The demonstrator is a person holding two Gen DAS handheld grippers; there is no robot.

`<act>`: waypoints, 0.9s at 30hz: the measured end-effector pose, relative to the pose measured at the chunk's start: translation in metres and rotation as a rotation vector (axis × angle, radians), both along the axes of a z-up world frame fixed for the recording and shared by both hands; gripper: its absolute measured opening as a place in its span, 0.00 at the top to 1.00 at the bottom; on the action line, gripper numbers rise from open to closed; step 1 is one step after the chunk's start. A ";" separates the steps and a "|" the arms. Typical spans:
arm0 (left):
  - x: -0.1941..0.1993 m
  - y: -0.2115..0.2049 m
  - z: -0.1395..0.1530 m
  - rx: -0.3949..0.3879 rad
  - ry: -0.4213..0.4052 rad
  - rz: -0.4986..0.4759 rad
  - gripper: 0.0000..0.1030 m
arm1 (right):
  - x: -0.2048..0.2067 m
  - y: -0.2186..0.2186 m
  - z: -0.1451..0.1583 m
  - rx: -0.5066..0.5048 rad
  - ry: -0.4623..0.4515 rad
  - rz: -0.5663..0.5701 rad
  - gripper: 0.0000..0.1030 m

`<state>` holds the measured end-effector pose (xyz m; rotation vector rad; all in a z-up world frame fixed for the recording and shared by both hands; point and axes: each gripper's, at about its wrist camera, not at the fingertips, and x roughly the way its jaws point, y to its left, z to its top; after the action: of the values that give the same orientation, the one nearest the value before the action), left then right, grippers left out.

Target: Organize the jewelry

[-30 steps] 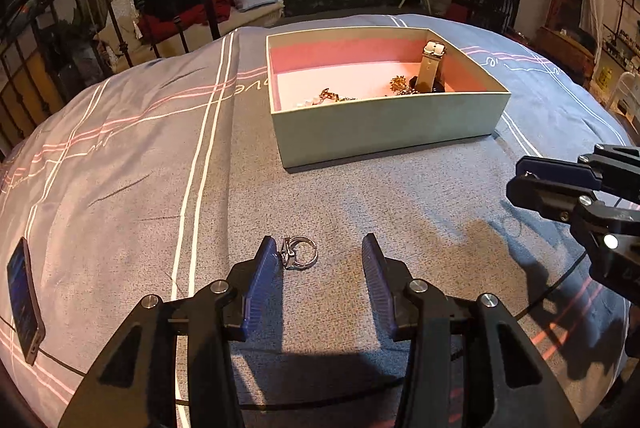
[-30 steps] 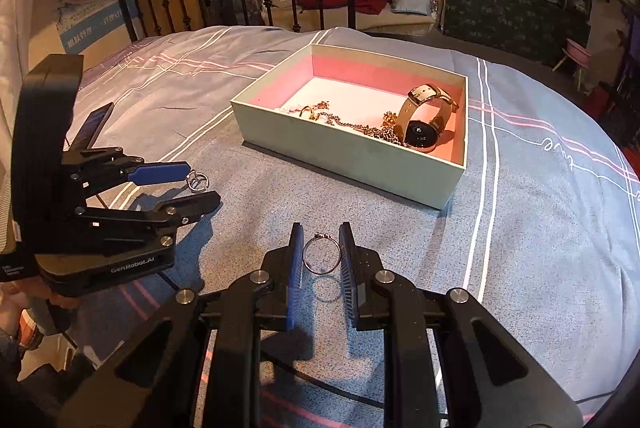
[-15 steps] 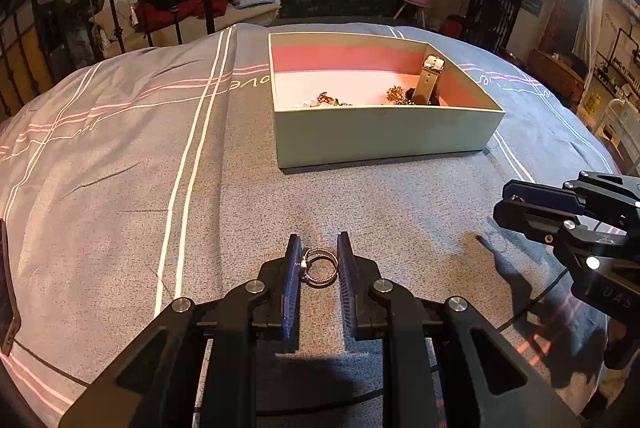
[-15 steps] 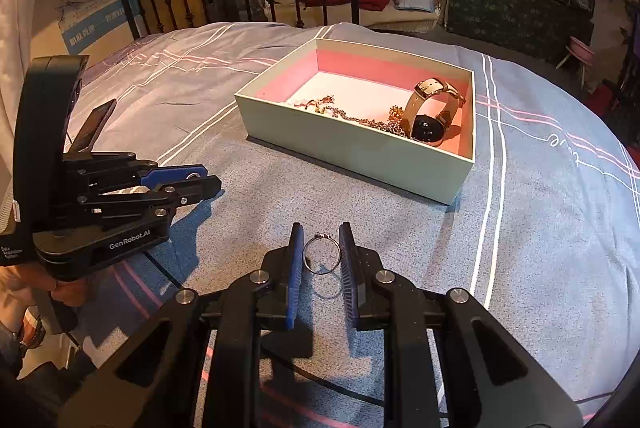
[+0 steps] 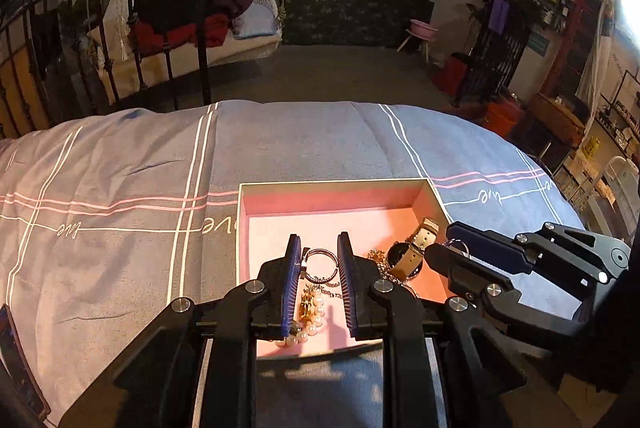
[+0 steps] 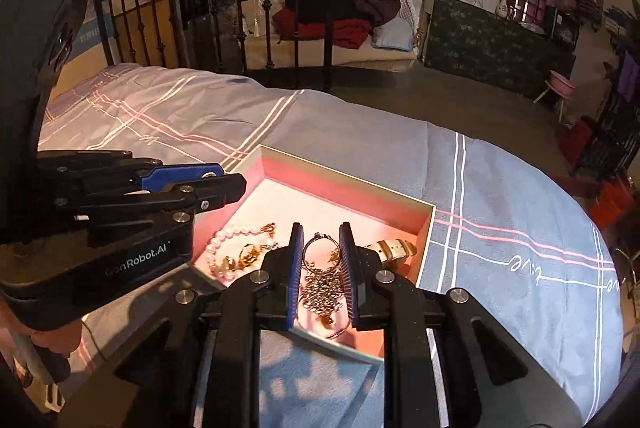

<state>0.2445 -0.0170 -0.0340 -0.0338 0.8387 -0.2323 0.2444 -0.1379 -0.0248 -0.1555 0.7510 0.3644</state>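
Note:
A pale green box with a pink lining (image 5: pixel 340 200) (image 6: pixel 360 188) lies on the blue bedspread. My left gripper (image 5: pixel 319 252) hangs over its near half, shut on a silver ring (image 5: pixel 320 260). The right gripper (image 6: pixel 322 248) is over the box too, shut on a thin silver hoop (image 6: pixel 320 252). Below them in the box lie a pearl bracelet (image 5: pixel 308 324) (image 6: pixel 224 244), a gold chain (image 6: pixel 322 288) and a tan-strap watch (image 5: pixel 414 252) (image 6: pixel 394 248). In the left wrist view the right gripper (image 5: pixel 452 248) comes in from the right; in the right wrist view the left gripper (image 6: pixel 224 180) comes in from the left.
The bedspread (image 5: pixel 120 208) spreads wide around the box, with white and pink stripes. A phone (image 5: pixel 16 360) lies at its left edge. A black iron bed rail (image 6: pixel 240 20) stands beyond the far edge, with a basket of clothes (image 5: pixel 192 16) behind it.
The left gripper closed on the ring lying on the bedspread. Both grippers then lifted their rings and moved forward until they hung over the box.

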 end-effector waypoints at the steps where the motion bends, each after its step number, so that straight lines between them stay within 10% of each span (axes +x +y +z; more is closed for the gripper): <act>1: 0.007 -0.001 -0.003 0.002 0.021 0.007 0.82 | 0.007 0.001 -0.004 -0.009 0.021 0.001 0.82; 6: 0.022 -0.006 -0.019 0.025 0.090 0.012 0.82 | 0.020 0.001 -0.021 -0.037 0.066 0.001 0.81; 8: 0.024 -0.007 -0.022 0.028 0.126 0.001 0.62 | 0.020 -0.003 -0.026 -0.031 0.083 -0.010 0.76; 10: 0.019 -0.005 -0.019 0.046 0.103 0.014 0.20 | 0.014 -0.007 -0.030 -0.022 0.097 -0.020 0.28; 14: -0.004 -0.001 -0.010 0.073 0.029 0.042 0.10 | -0.016 -0.014 -0.030 -0.006 0.047 -0.030 0.13; 17: -0.031 0.002 0.001 0.042 -0.063 0.049 0.09 | -0.043 -0.022 -0.024 0.033 -0.022 -0.073 0.05; 22: -0.109 -0.006 0.040 0.055 -0.447 0.055 0.06 | -0.126 -0.030 0.003 -0.027 -0.450 -0.213 0.05; 27: -0.147 -0.014 0.060 0.088 -0.560 0.056 0.06 | -0.156 -0.034 0.010 -0.040 -0.533 -0.220 0.05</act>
<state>0.0976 -0.0313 0.0262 0.0869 0.2885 -0.1401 0.0881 -0.1719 -0.0150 -0.1955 0.2438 0.0877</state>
